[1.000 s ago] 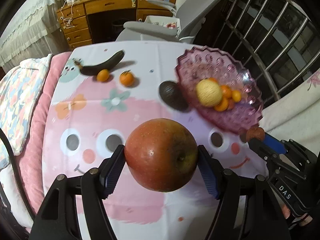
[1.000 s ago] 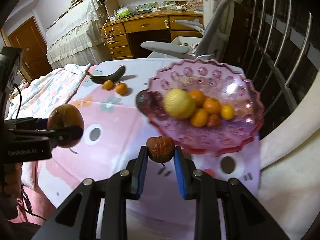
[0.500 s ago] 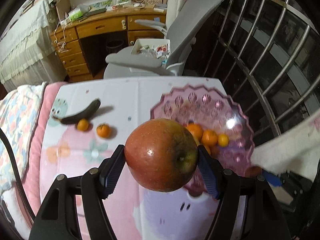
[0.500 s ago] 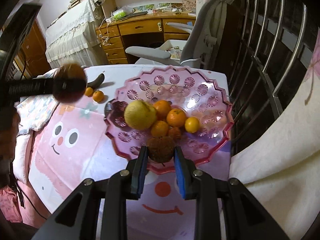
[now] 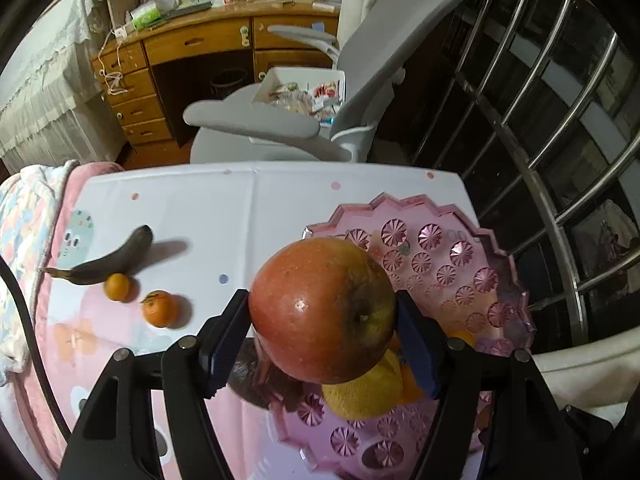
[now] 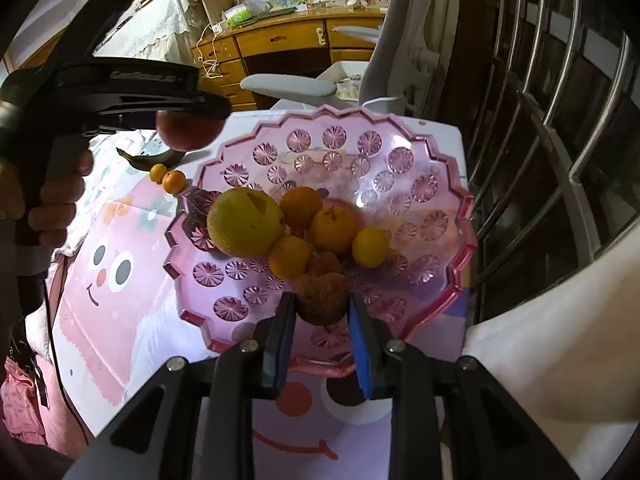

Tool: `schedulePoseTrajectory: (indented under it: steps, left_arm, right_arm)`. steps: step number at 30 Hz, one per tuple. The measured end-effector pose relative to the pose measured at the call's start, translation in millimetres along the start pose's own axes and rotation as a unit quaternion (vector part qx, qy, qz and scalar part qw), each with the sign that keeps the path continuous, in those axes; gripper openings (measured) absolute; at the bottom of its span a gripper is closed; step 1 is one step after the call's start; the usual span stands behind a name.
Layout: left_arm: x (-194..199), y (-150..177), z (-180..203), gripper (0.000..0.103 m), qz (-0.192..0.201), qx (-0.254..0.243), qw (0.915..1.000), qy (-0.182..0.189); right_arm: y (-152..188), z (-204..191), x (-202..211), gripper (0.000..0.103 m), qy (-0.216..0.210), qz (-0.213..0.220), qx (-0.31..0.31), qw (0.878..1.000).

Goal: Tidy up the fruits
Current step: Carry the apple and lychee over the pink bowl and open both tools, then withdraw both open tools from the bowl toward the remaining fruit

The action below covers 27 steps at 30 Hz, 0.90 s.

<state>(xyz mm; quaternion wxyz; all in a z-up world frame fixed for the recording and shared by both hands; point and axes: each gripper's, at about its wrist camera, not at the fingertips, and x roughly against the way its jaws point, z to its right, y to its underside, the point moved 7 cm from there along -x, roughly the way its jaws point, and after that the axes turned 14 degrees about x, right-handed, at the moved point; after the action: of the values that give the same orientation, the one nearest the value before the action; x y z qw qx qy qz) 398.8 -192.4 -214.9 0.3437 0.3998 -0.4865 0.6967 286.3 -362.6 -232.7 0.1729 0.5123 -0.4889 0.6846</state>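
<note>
- My left gripper (image 5: 323, 322) is clamped on a red apple (image 5: 322, 310), held in the air above the near left rim of the pink bowl (image 5: 508, 280).
- My right gripper (image 6: 322, 316) is clamped on a small brown wrinkled fruit (image 6: 322, 298), low over the bowl's near side (image 6: 460, 280), just in front of the pile.
- In the bowl sit a large yellow fruit (image 6: 245, 222), three oranges (image 6: 334, 230) and a small yellow one (image 6: 370, 247), bunched left of centre. The far and right parts of the bowl are bare.
- The bowl has a jagged, raised rim; its right edge reaches almost to the table's right edge (image 6: 460, 148).
- On the cloth (image 5: 248, 208) to the left of the bowl lie a dark banana (image 5: 116, 262) and two small oranges (image 5: 160, 309), close together, well apart from the bowl, with open cloth between.
- Beyond the table's far edge stands a grey chair (image 5: 360, 92); metal bars (image 5: 560, 120) run along the right.
- A hand (image 6: 52, 196) grips the left gripper's handle at the left.
</note>
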Motion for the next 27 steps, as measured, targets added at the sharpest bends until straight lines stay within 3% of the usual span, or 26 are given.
schedulePoseTrajectory:
  steps: [8,13,15,17,19,21,27]
  left_arm:
    - [-39.7,20.4,6.2,0.070,-0.041,-0.011,0.9991,-0.004]
    - [-44.7,20.9,8.1,0.070,-0.042,-0.008,0.9991,-0.003]
    - [-40.0,19.0,7.3,0.071,-0.035,-0.005,0.9994,0.004]
    - [-29.6,14.0,7.2,0.086,-0.023,-0.002,0.9996,0.014]
    - [-17.2,8.9,5.2,0.091,-0.005,0.003,0.9998,0.020]
    - [-9.7,8.7,1.7,0.091,-0.004,0.008,0.9999,0.011]
    - [18.5,21.9,-18.3,0.091,-0.008,0.038,0.9992,0.004]
  right_arm:
    - [6.1,1.1,-13.1,0.027,-0.004,-0.021,-0.009,1.000]
    - [11.6,3.1,-16.7,0.027,-0.006,-0.033,-0.028,0.999]
    - [12.5,3.2,-17.4,0.028,-0.009,-0.039,-0.035,0.999]
    - [12.3,3.1,-17.3,0.032,-0.011,-0.042,-0.040,0.998]
    - [9.6,1.0,-14.5,0.040,-0.018,-0.038,-0.042,0.998]
    - [8.2,-1.7,-12.0,0.051,-0.017,-0.041,-0.047,0.998]
    - [8.5,-15.1,-2.2,0.052,-0.032,-0.050,-0.079,0.995]
